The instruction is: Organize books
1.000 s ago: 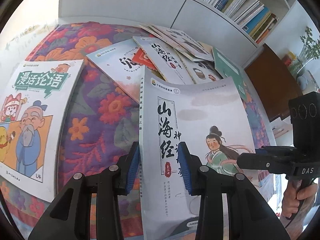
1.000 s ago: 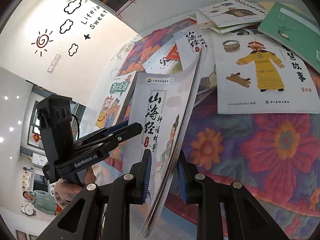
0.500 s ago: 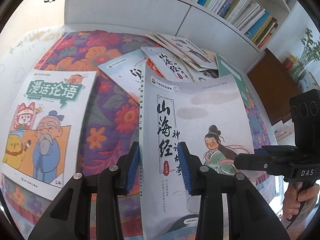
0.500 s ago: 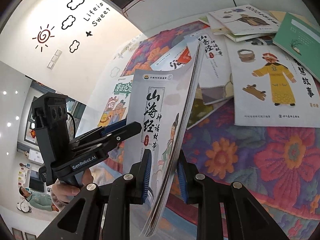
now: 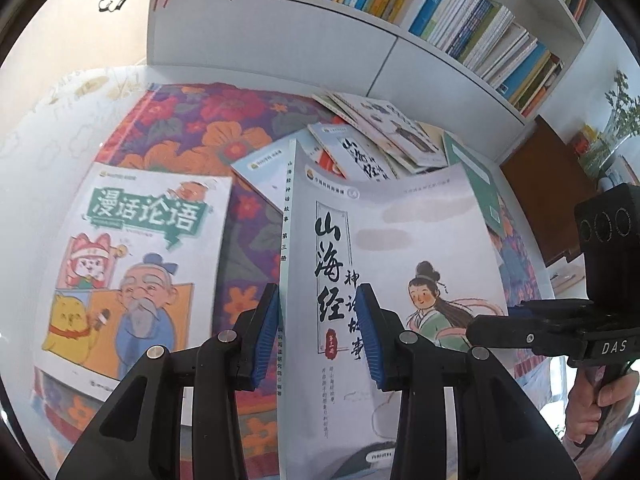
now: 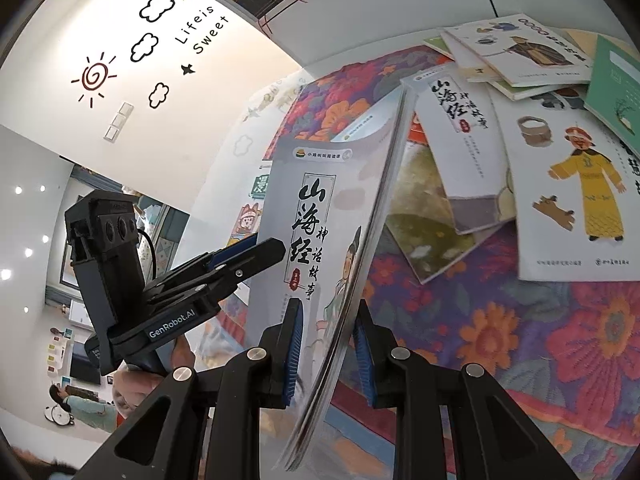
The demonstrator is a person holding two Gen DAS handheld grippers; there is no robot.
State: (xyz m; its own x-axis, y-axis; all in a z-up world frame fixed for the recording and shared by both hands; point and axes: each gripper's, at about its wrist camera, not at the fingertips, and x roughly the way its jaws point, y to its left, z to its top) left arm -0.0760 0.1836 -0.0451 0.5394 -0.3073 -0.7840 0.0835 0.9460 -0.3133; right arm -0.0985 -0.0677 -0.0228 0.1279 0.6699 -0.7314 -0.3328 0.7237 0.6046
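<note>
A grey picture book (image 5: 400, 264) with a girl in green on its cover is held up above the flowered cloth. My left gripper (image 5: 318, 332) straddles its spine edge; the left pad touches the spine and the right pad lies over the cover. My right gripper (image 6: 329, 354) straddles the book's page edge (image 6: 360, 264), with a gap at each pad. A book with a green title banner (image 5: 136, 264) lies flat to the left. Several more books (image 6: 560, 152) lie scattered and overlapping at the back right.
The table wears a flowered cloth (image 5: 208, 128) in orange and purple. A white shelf unit with rows of upright books (image 5: 460, 28) stands behind it. A brown cabinet (image 5: 548, 200) is at the right.
The held book has risen and tipped more upright with both grippers. The views now take in more of the shelf and wall.
</note>
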